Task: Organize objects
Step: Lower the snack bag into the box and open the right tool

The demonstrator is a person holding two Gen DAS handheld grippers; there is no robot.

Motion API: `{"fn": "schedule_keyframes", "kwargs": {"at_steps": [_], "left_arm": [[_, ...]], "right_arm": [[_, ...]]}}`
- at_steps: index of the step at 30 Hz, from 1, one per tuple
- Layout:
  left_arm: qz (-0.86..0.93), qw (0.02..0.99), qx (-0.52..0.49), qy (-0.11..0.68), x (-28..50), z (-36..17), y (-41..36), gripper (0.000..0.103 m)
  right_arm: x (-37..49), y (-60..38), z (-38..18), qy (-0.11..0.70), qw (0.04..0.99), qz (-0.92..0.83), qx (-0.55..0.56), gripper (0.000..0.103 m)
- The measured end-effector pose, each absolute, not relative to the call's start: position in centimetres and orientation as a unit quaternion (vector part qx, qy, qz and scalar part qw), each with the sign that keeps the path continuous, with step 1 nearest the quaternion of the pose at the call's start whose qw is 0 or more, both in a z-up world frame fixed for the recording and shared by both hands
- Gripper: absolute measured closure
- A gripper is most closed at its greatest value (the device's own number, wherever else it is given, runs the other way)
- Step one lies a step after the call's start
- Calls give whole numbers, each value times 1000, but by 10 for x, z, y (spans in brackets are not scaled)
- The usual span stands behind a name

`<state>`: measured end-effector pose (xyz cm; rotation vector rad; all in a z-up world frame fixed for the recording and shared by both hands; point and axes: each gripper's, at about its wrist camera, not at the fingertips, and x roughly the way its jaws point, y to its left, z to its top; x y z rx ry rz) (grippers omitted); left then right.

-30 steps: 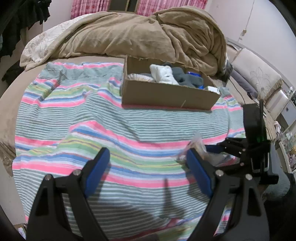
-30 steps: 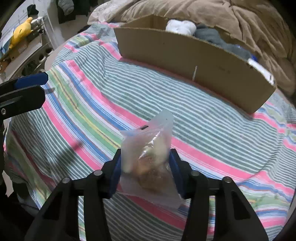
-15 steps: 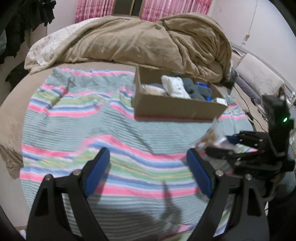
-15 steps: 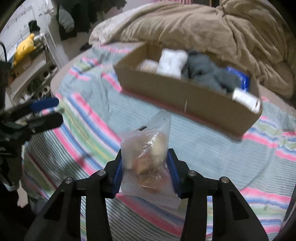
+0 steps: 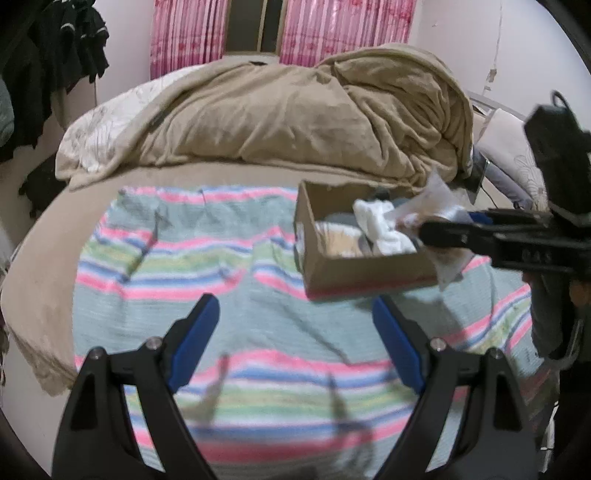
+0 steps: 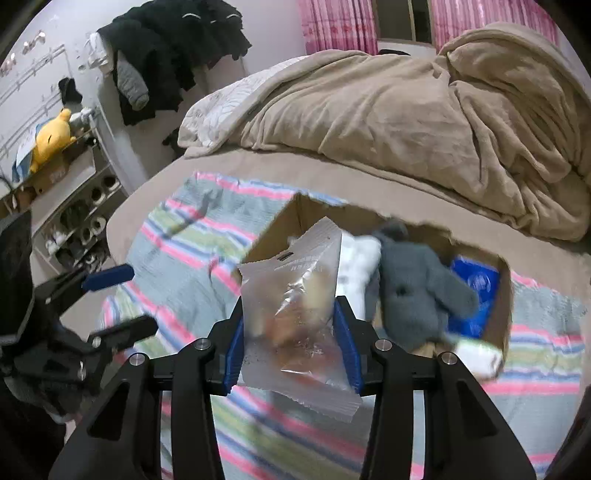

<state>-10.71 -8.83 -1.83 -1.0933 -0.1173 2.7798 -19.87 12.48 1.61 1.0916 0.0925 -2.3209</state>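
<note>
Looking along the left gripper (image 5: 295, 339), its blue-padded jaws stand wide apart with nothing between them, hovering over the pastel striped cloth (image 5: 192, 258) spread on the bed. Beyond them sits the shallow brown cardboard box (image 5: 354, 275), holding a crumpled white cloth (image 5: 380, 225). From the right edge the right gripper (image 5: 436, 230) reaches in above the box's near right corner, clamped on the clear plastic snack bag (image 5: 439, 206). The bag hangs partly outside the box wall, so a release here would, I judge, risk it catching the rim and sliding onto the cloth. A heaped tan blanket (image 5: 295, 118) fills the far half of the bed, with pink curtains (image 5: 332, 29) behind and dark clothes (image 5: 48, 55) hanging at left.

From the right wrist, the right gripper (image 6: 291, 339) pinches the clear plastic snack bag (image 6: 295, 302) across its lower half, pads narrow against the film. The grip is on slippery, crinkled plastic, and the contents inside could be squashed if pressure rises, or the bag could slip if it eases. Ahead, the box (image 6: 273, 232) already holds the white cloth (image 6: 360, 266), a grey fuzzy plush toy (image 6: 417, 291) and a blue packet (image 6: 476, 291), so free space looks tight, mostly at the left end. The left gripper (image 6: 114, 299) waits at left. A yellow plush toy (image 6: 51, 138) sits on a shelf rack (image 6: 79, 206).
</note>
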Motion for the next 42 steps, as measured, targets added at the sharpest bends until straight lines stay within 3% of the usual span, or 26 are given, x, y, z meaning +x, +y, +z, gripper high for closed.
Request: {"fn": "schedule_keyframes", "kwargs": {"at_steps": [15, 22, 24, 26, 42], "left_arm": [[920, 86, -381, -42, -158, -32, -117, 17], [916, 100, -388, -31, -167, -37, -110, 17], [913, 101, -394, -31, -169, -39, -108, 17], [912, 101, -395, -30, -169, -39, -106, 17], [916, 99, -387, -28, -138, -11, -67, 17]], "right_arm": [[-294, 94, -21, -65, 221, -847, 479, 56], [-312, 83, -33, -66, 191, -846, 493, 52], [-310, 84, -32, -69, 196, -847, 489, 41], [-304, 88, -28, -75, 198, -850, 482, 37], [-213, 170, 26, -49, 140, -901, 408, 34]]}}
